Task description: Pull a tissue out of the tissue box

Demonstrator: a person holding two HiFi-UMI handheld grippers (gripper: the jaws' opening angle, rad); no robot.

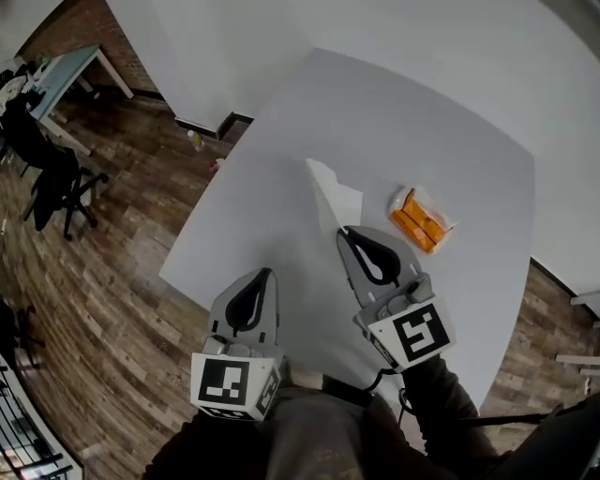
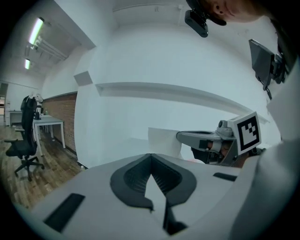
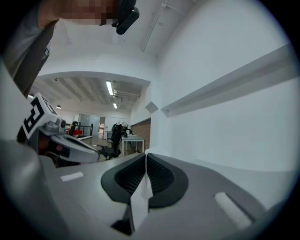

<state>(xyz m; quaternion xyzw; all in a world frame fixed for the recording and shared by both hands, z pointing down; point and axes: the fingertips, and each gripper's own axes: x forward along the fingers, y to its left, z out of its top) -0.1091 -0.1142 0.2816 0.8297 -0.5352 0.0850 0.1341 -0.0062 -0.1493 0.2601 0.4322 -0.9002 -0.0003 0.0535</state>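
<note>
White tissue (image 1: 336, 199) clamped in right hand-held gripper (image 1: 344, 232), orange pack (image 1: 420, 221) beside

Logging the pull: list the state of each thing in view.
tissue: out of the pack, pinched at the right gripper's tips.
pack: lying flat on the table, untouched.
right gripper: shut on tissue.
left gripper: shut, empty.

- The white table (image 1: 394, 112) I work at is broad and plain.
- Wood-plank floor (image 1: 122, 281) lies to my left of it.
- A black office chair (image 1: 58, 183) stands on that floor, well apart from the table.
- A pale desk (image 1: 66, 70) stands beyond the chair, near a brick wall (image 1: 80, 23).
- Strip lights (image 2: 35, 31) glow overhead.
</note>
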